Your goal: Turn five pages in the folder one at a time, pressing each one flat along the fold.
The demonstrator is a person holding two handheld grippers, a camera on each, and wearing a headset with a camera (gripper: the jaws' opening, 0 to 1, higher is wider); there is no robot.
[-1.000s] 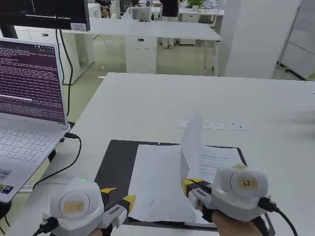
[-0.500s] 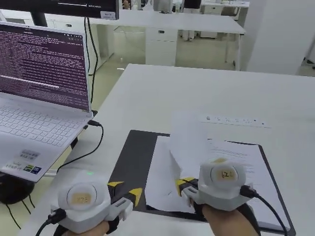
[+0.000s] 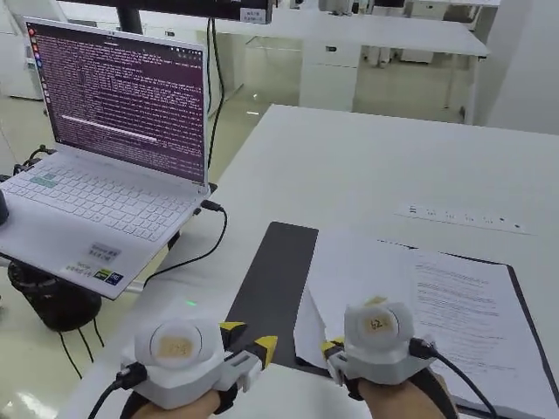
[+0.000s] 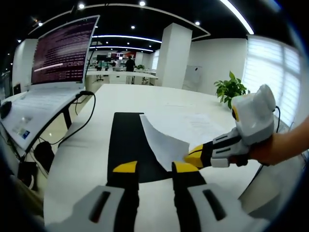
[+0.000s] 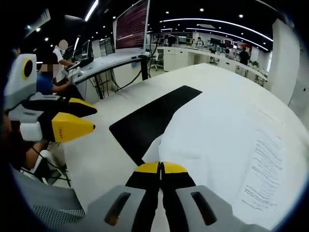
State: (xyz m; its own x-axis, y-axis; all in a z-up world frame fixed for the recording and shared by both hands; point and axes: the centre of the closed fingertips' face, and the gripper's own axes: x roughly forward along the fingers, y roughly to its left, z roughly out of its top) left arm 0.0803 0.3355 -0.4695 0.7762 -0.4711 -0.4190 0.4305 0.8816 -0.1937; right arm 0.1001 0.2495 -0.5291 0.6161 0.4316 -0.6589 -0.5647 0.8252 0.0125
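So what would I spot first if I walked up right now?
Probably the white page curling up over the black folder, pinched at its near edge by the right tongs. Then the laptop on the left, its screen full of text on a purple background.

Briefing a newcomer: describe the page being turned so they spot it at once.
On the white workbench lies a black folder. Across it curls a sheet, its near corner pinched by the right tongs. Unlike the flat printed page beside it, it is lifted and blank.
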